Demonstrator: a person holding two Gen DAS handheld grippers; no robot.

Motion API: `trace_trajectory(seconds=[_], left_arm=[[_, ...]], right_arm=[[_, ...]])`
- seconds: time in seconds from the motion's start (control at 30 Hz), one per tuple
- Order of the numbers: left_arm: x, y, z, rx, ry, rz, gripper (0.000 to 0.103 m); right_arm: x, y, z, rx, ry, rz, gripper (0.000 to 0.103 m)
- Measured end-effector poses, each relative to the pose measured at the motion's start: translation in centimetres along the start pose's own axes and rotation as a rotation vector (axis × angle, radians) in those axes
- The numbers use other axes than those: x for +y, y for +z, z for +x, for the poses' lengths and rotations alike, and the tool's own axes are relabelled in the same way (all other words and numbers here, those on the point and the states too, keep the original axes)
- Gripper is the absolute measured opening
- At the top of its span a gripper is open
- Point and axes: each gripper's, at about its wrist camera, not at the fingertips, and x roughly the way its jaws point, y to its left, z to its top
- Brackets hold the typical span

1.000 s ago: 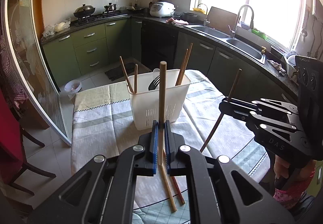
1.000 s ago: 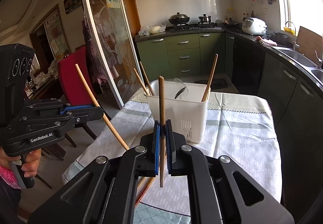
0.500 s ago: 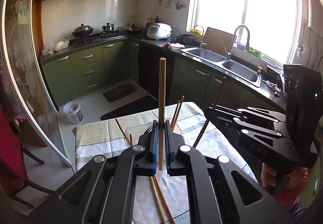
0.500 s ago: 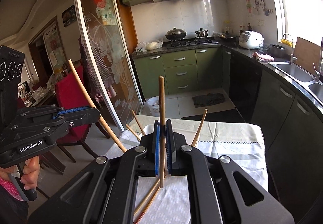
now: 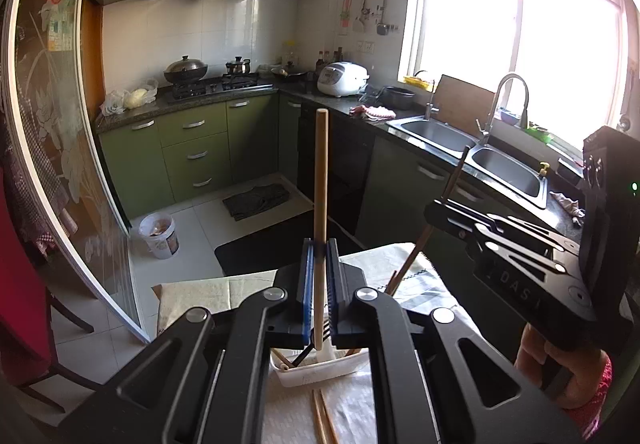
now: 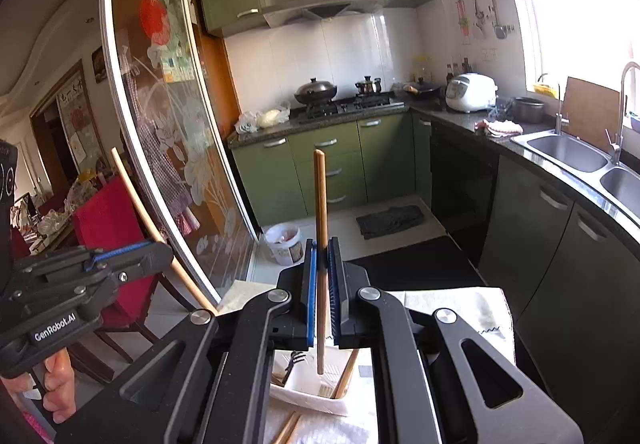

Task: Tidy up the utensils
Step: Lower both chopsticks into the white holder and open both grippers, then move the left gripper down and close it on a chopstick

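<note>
Above the table (image 5: 192,292), covered by a pale patterned cloth, we held two hand-held grippers, each clamped on a single wooden chopstick. Our left hand-held gripper (image 5: 320,268) had its blue pads pressed tight against a light chopstick (image 5: 321,180) that stood nearly upright, its lower end hanging over the white utensil basket (image 5: 320,368). Our right hand-held gripper (image 6: 321,276) likewise pinched a chopstick (image 6: 320,204) almost vertically, its tip just over the same basket (image 6: 308,392). From the left wrist view, the right hand-held gripper (image 5: 444,208) appeared at the right, its chopstick (image 5: 452,180) slanting down toward the table's far edge. From the right wrist view, the left hand-held gripper (image 6: 160,248) showed at the left with its chopstick (image 6: 132,188) tilted. The basket held several more chopsticks and a dark fork (image 5: 310,348). Two loose chopsticks (image 5: 320,416) lay on the cloth near the table's near edge, just beside the basket.
</note>
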Motion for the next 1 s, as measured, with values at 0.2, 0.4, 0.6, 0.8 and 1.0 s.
trace_trajectory(seconds=[0.2,0.4,0.6,0.8,1.0], left_arm=[[0.3,-2.7,5.3,0.119,0.035,0.006,0.006],[0.3,-4.5,6.4,0.176,0.037,0.013,0.021],[0.2,-6.3,3.3,0.179,0.005,0.009,0.025],[-0.5,-13.7,2.9,0.337,-0.03,0.049,0.034],[-0.3,-21.3,8.2,0.571,-0.027,0.058,0.034]], right_arm=[[-0.3,-4.3,5.2,0.136,-0.007,-0.023,0.006],[-0.3,-7.0,6.5,0.187,-0.002,-0.029,0.014],[-0.6,-8.5,1.0,0.1,0.034,-0.014,0.017],[-2.7,-14.5,-5.3,0.075,0.031,0.013,0.025],[-5.8,-21.9,-6.6,0.178,0.028,0.126,0.029]])
